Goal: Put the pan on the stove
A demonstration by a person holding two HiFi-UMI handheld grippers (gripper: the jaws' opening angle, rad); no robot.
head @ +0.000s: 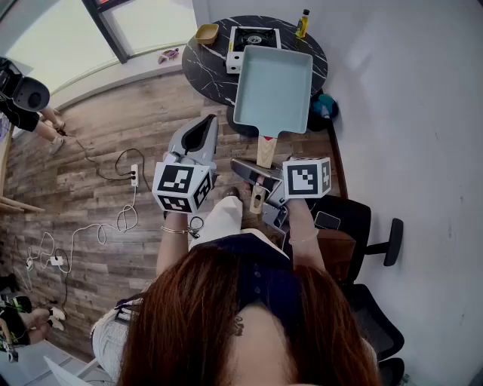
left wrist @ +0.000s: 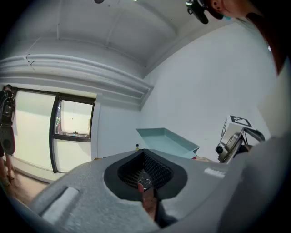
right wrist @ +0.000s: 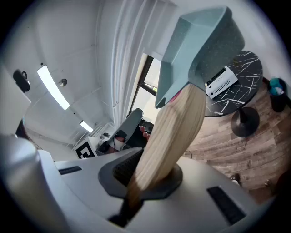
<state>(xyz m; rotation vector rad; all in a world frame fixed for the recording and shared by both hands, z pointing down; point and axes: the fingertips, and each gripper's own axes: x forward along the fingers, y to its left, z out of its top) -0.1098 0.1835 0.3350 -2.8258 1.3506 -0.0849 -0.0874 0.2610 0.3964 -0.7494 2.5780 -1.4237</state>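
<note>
Pan (head: pixel 273 89) lifted, not yet on the stove (head: pixel 253 39).
The right gripper (head: pixel 258 181) is clamped on its wooden handle (head: pixel 266 151), carrying it over the round table's (head: pixel 202 71) near edge; the setting-down remains. The left gripper (head: pixel 198 136) is closed, empty.

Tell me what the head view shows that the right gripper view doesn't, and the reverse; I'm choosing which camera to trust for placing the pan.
Head view only: the stove's burner top, a yellow bowl and a bottle on the round table, and the pan's inside.
Right gripper view only: the pan's underside, ceiling lights, and a close look at the right gripper shut on the wooden handle.
Both: pan, stove, table, left gripper.
</note>
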